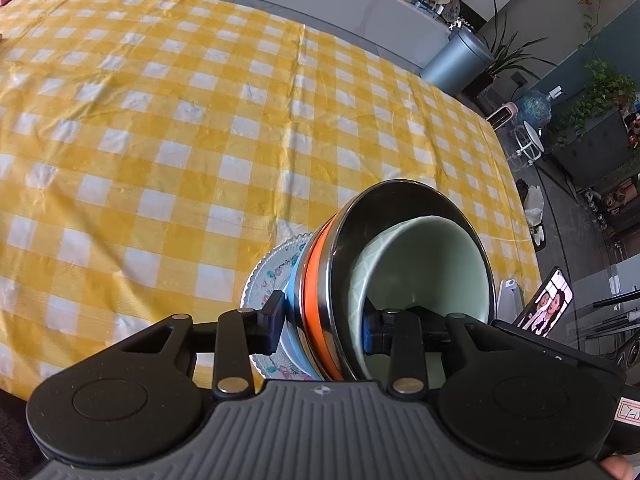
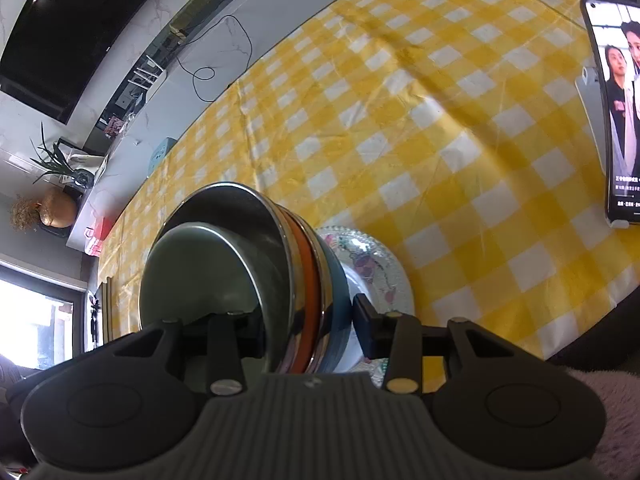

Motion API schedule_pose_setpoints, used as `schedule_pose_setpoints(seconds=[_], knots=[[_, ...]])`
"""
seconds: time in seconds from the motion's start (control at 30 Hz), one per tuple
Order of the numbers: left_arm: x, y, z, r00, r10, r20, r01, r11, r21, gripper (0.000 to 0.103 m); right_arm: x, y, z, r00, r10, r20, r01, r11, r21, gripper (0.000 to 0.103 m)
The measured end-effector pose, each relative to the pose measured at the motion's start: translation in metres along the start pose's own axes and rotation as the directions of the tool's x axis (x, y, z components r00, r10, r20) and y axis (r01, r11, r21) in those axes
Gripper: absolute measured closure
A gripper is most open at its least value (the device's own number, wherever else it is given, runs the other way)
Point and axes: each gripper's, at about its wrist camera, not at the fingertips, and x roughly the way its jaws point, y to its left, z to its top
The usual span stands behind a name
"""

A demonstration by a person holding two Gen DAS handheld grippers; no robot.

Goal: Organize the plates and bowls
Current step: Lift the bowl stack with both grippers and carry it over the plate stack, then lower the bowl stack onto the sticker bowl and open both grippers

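Holding a whole stack of dishes, the left gripper (image 1: 322,322) and the right gripper (image 2: 308,322) each clamp it from one side. The stack has a pale green bowl (image 1: 424,276) nested inside a shiny steel bowl (image 1: 404,216), then an orange band (image 1: 314,280) and a blue bowl (image 1: 292,308), with a flowered plate (image 1: 266,280) at the bottom. On each gripper one finger sits inside the bowls and the other presses under the plate, so both are clenched on the stack. It looks lifted off the table, though how high I cannot tell, and it sits close to the near edge.

What could go wrong? The stack is tall and made of loose pieces. If one hand tips or goes faster than the other, the green bowl could slide out, or the plate could slip from under the bowls. The steel is smooth, so a weak squeeze might let it slide too.

The yellow checked tablecloth (image 1: 200,120) is bare across its whole middle and far side, so there is lots of room to set the stack down. A phone (image 2: 616,112) stands on the table's right side. Swinging the stack that way could knock it over. The table's far right corner drops off to the floor, so keep away from there.
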Motion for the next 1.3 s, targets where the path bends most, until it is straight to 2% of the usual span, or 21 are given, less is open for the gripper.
schedule_pose_setpoints(seconds=[0.53, 0.9, 1.07, 1.13, 1.2, 1.3], knots=[[0.014, 0.008, 0.001, 0.999, 0.008, -0.035, -0.009, 1.0, -0.024, 0.063, 0.016, 0.0, 0.001, 0.998, -0.033, -0.045, 0.034, 0.999, 0.014, 0.062], [0.015, 0.007, 0.0, 0.999, 0.017, -0.033, -0.017, 1.0, -0.002, 0.066, 0.018, 0.0, 0.0, 0.997, -0.049, -0.056, 0.051, 0.999, 0.021, 0.062], [0.016, 0.008, 0.001, 0.999, 0.015, -0.037, -0.016, 1.0, -0.014, 0.067, 0.018, 0.003, -0.001, 0.998, -0.05, -0.045, 0.05, 0.999, 0.001, 0.058], [0.016, 0.008, 0.001, 0.999, 0.009, -0.035, -0.009, 1.0, -0.008, 0.064, 0.018, 0.003, -0.001, 0.998, -0.049, -0.041, 0.049, 0.999, -0.004, 0.057], [0.015, 0.005, 0.0, 1.0, 0.009, -0.029, -0.009, 1.0, 0.014, 0.061, 0.018, 0.004, -0.001, 0.998, -0.052, -0.038, 0.052, 0.999, -0.017, 0.056], [0.009, -0.001, -0.001, 1.0, 0.025, -0.001, -0.025, 0.998, 0.065, 0.061, 0.017, 0.007, -0.002, 0.998, -0.053, -0.024, 0.052, 0.998, -0.043, 0.049]])
